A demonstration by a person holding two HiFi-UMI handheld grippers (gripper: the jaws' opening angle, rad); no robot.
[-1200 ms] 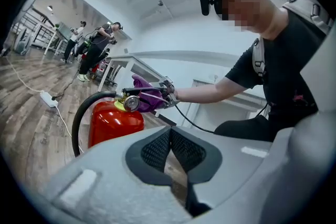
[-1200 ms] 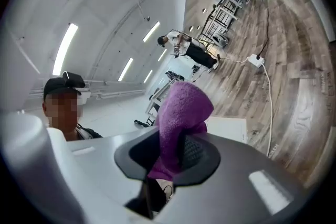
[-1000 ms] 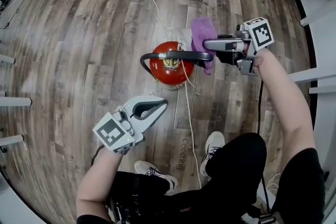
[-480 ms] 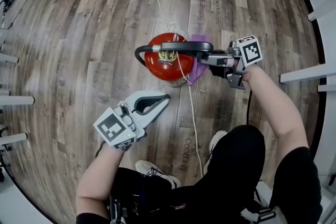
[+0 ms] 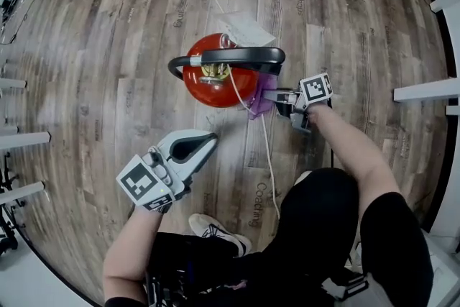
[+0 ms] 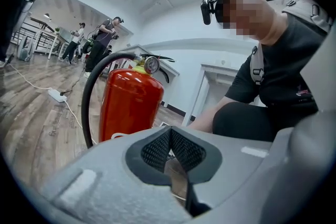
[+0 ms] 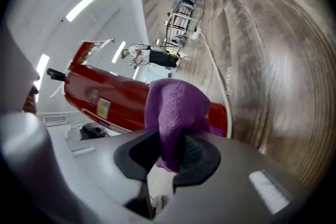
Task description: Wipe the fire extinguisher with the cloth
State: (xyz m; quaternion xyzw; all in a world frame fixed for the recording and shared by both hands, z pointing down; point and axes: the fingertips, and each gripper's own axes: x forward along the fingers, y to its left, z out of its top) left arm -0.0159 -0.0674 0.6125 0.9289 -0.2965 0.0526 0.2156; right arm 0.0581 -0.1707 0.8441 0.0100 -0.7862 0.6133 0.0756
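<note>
The right gripper (image 5: 272, 97) is clenched on the purple cloth (image 7: 176, 107). Its jaws stand partly apart around a bunched fold, and the rest of the cloth puffs out ahead of them. From the head view the cloth (image 5: 260, 106) sits low against the side of the fire extinguisher (image 5: 215, 79) that faces the floor's right edge. It seems to touch the red shell, though the cylinder's bulge hides the contact. The left gripper (image 5: 205, 144) has its jaws pressed together on nothing and hangs apart from the extinguisher, nearer the person.

The extinguisher's base is hidden from above. In the right gripper view the cloth cuts off part of its body (image 7: 105, 97).

It stands upright on the wooden floor (image 5: 108, 47), glossy red, with a black hose (image 5: 230, 55) arching over its top and a gauge (image 6: 151, 64) at the valve. A white cable (image 5: 266, 154) trails past it.
</note>
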